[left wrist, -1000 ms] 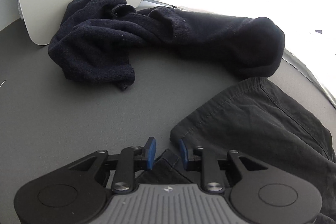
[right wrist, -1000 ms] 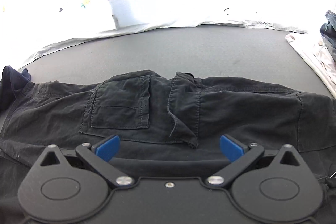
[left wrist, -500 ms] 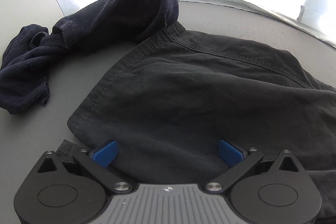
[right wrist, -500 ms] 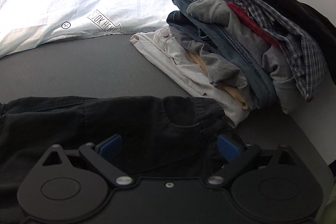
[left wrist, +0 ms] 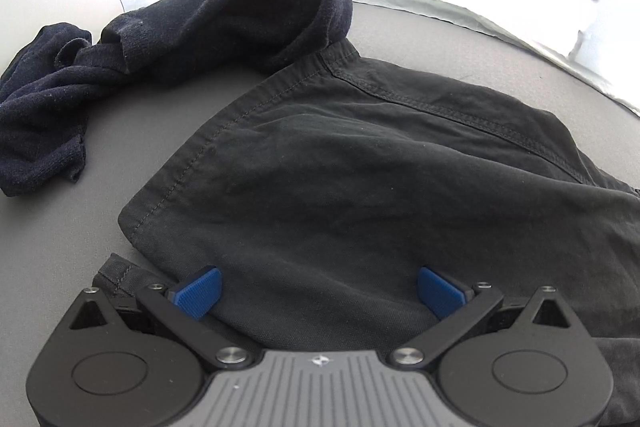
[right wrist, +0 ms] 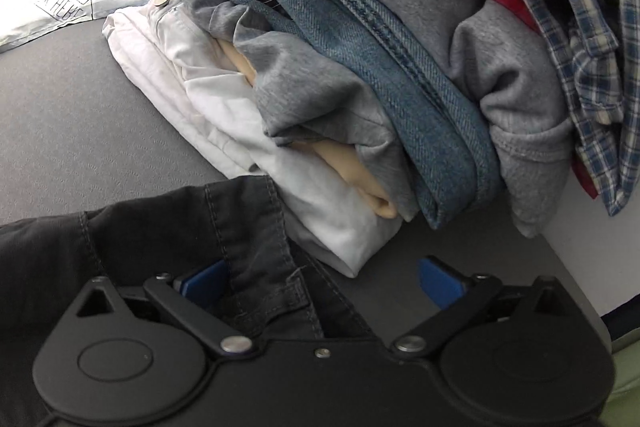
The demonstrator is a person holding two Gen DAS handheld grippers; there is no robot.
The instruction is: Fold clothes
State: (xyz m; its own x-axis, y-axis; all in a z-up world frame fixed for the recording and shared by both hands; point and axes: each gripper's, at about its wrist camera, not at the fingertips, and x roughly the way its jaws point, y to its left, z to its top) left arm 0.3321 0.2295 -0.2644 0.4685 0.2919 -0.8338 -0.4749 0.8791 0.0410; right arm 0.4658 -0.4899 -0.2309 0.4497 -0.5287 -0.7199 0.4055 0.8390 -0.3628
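Note:
Black trousers (left wrist: 360, 167) lie flat on the grey table (left wrist: 60, 247), one stitched leg hem facing the left wrist view. My left gripper (left wrist: 319, 291) stands wide open over that leg end, its blue pads (left wrist: 198, 291) apart from each other with cloth beneath and between them. In the right wrist view the trousers' waistband end (right wrist: 248, 247) lies at the lower left. My right gripper (right wrist: 322, 283) is over it with its jaws closing. The waistband corner sits between them beside the left pad (right wrist: 204, 283), and no pad presses on it.
A crumpled navy sweater (left wrist: 180, 27) lies beyond the trouser leg, touching its far corner. A tall pile of folded clothes (right wrist: 380, 67) (white, beige, grey, denim, red, plaid) stands right beside the waistband. A white printed sheet (right wrist: 60, 7) borders the table's far edge.
My left gripper opened from nearly shut to wide and shifted right over the trouser leg. My right gripper swung right from the trousers' middle to the waistband end by the pile, jaws narrowing slightly.

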